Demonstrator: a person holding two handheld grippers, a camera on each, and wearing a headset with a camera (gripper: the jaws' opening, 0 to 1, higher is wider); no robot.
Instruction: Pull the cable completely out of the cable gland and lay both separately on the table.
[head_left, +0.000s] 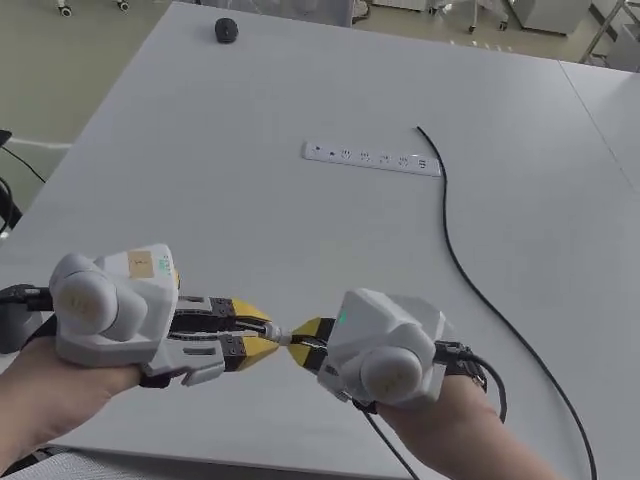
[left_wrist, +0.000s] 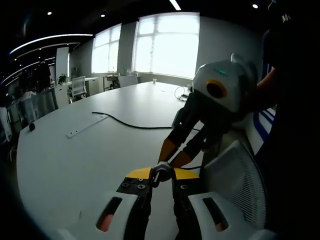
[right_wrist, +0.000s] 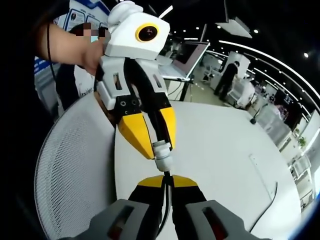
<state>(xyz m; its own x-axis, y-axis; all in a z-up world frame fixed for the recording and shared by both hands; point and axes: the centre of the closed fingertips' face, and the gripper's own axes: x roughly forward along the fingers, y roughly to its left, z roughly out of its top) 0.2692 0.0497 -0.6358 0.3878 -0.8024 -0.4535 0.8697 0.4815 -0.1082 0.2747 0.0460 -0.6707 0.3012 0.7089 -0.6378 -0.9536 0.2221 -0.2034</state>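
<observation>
Head view: left hand (head_left: 45, 385) at the near edge of the pale surface (head_left: 200, 180), holding the left tool (head_left: 268, 333) level, with its yellow tips pointing right. The tool is clenched on the cable gland (head_left: 288, 338), a small pale-grey piece held above the surface just beyond the tips. The right tool (head_left: 302, 342) faces it nose to nose, tips just beside the gland, with the right hand (head_left: 450, 415) behind it.

Farther back, from the left: a small dark object (head_left: 226, 30) near the far edge, and a white power strip (head_left: 372, 158) lying flat mid-surface. A black cord (head_left: 470, 275) passes the strip's right end and runs toward the near right corner.

Left gripper view: the gland sits pinched between the tool's own tips. The right tool comes in from the right, above a white mesh chair (left_wrist: 235, 175).

Right gripper view: the tool's own jaws are clamped on the cable (right_wrist: 167, 176), thin and black. It leaves the gland's lower end and runs straight in between the jaws. Cable and gland are not yet apart, and both are held off the surface. The left tool hangs in from above, its yellow tips pinching the gland.
</observation>
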